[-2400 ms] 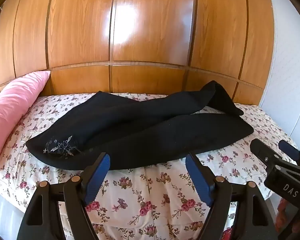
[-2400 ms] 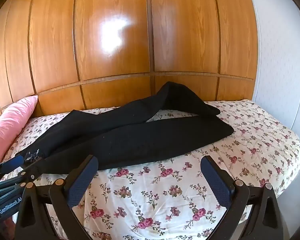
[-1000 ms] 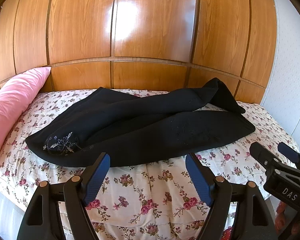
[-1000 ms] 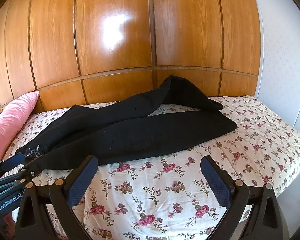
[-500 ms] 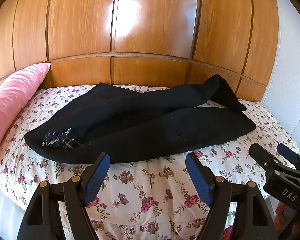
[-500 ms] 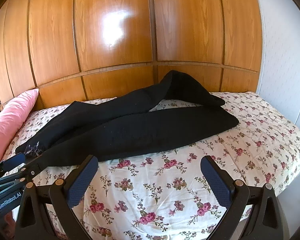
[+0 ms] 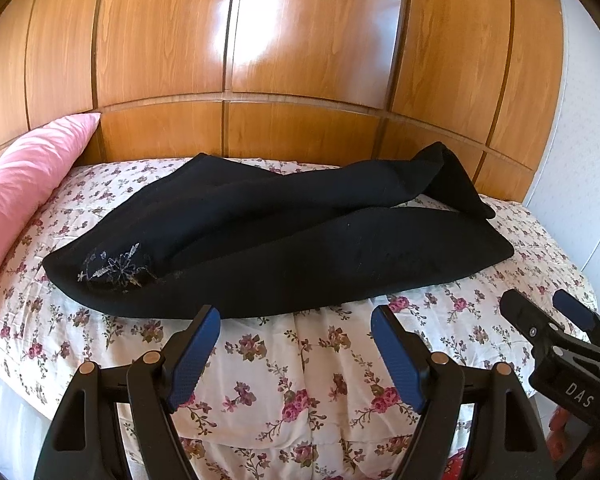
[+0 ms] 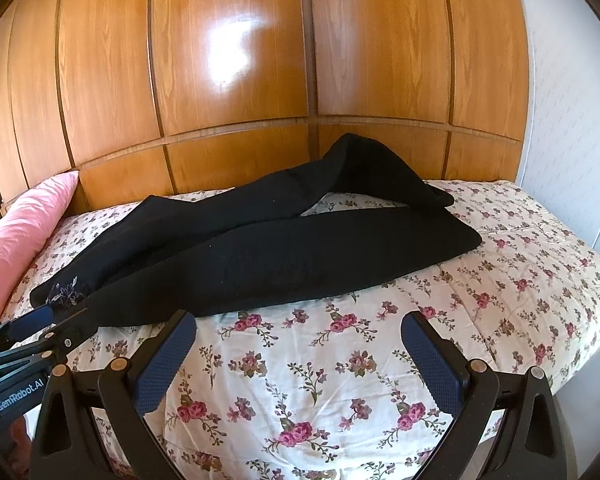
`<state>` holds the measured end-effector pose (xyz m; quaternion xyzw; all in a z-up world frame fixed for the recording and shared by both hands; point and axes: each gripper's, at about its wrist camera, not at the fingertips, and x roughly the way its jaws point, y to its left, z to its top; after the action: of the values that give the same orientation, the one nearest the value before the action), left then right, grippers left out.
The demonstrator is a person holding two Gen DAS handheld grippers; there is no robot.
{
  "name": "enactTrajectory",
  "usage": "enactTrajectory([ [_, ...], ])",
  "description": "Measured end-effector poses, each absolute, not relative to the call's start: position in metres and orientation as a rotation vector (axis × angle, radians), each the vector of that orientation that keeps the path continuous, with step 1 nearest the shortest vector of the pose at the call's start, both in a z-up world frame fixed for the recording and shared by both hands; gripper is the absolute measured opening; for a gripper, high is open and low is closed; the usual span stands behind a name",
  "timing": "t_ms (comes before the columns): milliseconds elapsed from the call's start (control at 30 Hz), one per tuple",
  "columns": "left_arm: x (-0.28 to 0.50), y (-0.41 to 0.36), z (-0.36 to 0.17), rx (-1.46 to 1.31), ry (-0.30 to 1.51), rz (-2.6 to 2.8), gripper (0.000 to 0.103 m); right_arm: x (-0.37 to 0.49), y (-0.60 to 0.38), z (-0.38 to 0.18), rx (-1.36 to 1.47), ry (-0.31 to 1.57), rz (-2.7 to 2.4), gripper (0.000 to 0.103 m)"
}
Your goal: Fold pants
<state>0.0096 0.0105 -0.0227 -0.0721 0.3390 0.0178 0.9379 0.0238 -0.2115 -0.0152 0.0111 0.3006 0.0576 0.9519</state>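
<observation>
pillow pink, at 9 o'clock — clear of the work | pants sprawl unfolded across the bed, waistband at 8, legs crossing toward 2 | my left gripper wide, empty, short of the near hem | my right gripper wide, empty — poised for the leg ends

Ahead of me stands a tall glossy wall of orange-brown wooden panels, split by dark vertical seams and one curved horizontal rail, with a bright patch of light glaring off its upper middle. Below it I see a bed under a white quilt printed with pink flowers. A pink pillow leans at the left. A white textured wall closes the right side.
</observation>
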Motion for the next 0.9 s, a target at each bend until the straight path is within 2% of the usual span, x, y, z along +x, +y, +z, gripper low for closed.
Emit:
enactTrajectory([
  [333, 0.029, 0.029, -0.054, -0.303, 0.845, -0.132, 0.078, 0.036, -0.219, -0.03, 0.113, 0.617, 0.24, 0.103],
  [533, 0.03, 0.052, -0.057, -0.429, 0.829, -0.172, 0.078, 0.058, -0.23, -0.057, 0.098, 0.765, 0.203, 0.103],
  [900, 0.015, 0.188, -0.06, -0.714, 0.608, 0.152, 0.077, 0.117, -0.326, -0.069, 0.149, 0.795, 0.044, 0.103],
])
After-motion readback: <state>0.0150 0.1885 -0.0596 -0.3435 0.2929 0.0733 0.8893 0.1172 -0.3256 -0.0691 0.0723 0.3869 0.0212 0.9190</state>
